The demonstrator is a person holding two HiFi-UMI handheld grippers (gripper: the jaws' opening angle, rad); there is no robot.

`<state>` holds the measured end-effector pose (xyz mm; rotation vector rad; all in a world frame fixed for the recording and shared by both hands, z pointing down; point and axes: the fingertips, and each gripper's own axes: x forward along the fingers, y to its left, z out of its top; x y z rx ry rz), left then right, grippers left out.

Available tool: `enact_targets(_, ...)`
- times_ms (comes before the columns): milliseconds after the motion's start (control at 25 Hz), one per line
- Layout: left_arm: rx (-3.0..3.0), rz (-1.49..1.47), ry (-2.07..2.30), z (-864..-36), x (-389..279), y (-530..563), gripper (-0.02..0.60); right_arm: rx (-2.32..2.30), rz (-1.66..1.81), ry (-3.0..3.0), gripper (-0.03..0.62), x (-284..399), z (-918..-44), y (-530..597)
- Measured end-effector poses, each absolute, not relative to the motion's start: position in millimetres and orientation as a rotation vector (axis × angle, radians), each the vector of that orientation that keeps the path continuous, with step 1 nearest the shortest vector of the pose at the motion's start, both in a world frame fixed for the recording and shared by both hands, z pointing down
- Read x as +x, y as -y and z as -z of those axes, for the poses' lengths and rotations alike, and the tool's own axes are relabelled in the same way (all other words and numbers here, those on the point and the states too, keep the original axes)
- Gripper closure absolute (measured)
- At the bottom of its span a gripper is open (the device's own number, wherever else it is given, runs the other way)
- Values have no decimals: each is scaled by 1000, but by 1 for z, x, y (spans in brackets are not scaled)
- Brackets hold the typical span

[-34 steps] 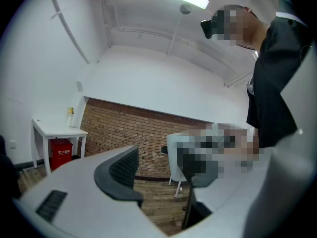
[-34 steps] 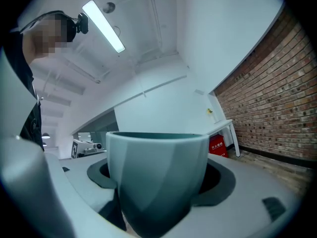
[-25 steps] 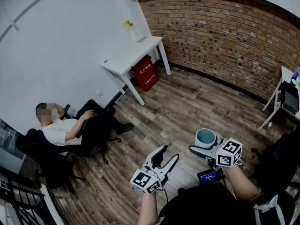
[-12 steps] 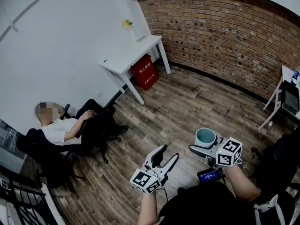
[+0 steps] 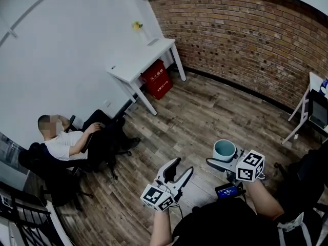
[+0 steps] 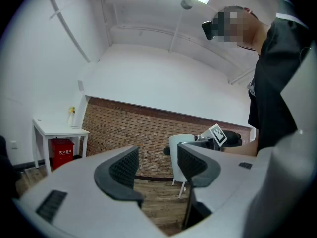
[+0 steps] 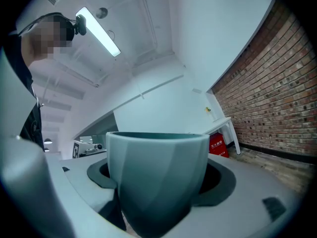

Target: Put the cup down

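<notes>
A teal cup (image 5: pixel 224 148) stands upright in the air above the wooden floor, with my right gripper (image 5: pixel 223 159) shut on it. In the right gripper view the cup (image 7: pixel 157 157) fills the space between the jaws of that gripper (image 7: pixel 158 195), and their dark pads press on its sides. My left gripper (image 5: pixel 183 167) is held level to the left of the cup, open, with nothing between its jaws. From the left gripper (image 6: pixel 156 165) view, the cup (image 6: pixel 179 155) shows to the right, beyond the jaws, apart from them.
A person sits in a chair (image 5: pixel 72 145) at the left by the white wall. A white table (image 5: pixel 146 60) with a red box (image 5: pixel 158 79) under it stands in the far corner, next to the brick wall (image 5: pixel 246 40). Another white table (image 5: pixel 306 99) stands at the right.
The left gripper has shifted slightly down and left in the head view. The room has slid a little to the left. The cup stays held in the right gripper.
</notes>
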<state>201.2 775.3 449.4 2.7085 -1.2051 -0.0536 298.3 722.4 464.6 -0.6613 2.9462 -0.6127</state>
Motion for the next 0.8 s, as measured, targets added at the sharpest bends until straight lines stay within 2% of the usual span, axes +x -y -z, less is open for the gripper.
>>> enact_targets(440, 2645, 52, 1269, -466, 205, -734, 328, -687, 707, -2917, 186, 330, -490, -677)
enact_targets(800, 2594, 105, 1279, -489, 157, -640, 331, -725, 750, -2942, 186, 299, -511, -590)
